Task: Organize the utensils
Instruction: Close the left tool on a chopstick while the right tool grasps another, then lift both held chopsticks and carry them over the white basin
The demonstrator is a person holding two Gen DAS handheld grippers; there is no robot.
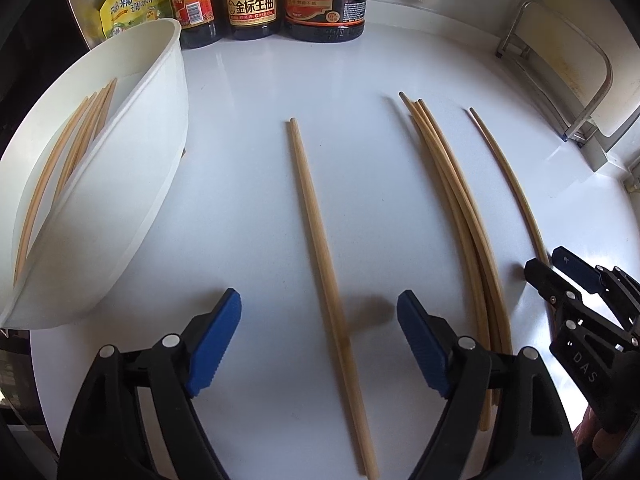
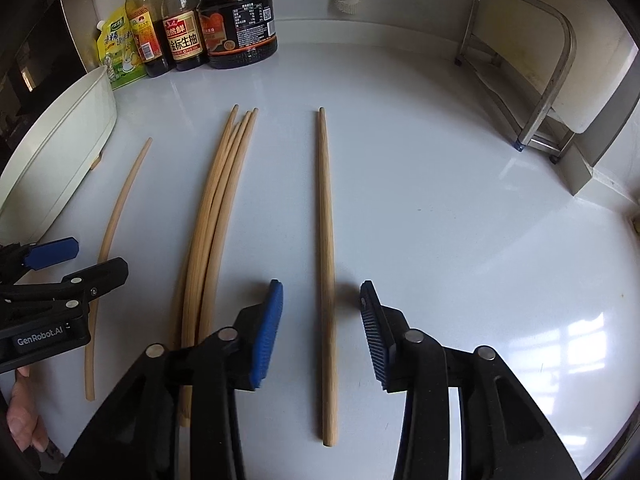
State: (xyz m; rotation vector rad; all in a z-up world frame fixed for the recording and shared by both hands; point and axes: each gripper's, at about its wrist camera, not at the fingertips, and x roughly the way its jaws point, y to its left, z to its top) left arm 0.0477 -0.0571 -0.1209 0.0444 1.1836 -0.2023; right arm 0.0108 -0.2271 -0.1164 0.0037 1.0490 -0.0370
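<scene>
We hold the left tongs (image 1: pixel 319 344) wide open over one chopstick (image 1: pixel 324 276) lying on the white surface (image 1: pixel 360 80), gripping nothing. Our right tongs (image 2: pixel 322 336) gape likewise astride another single stick (image 2: pixel 327 280), empty. A bundle (image 2: pixel 216 224) lies between the two sticks, and more chopsticks rest in the white tub (image 1: pixel 132 184) at left.
</scene>
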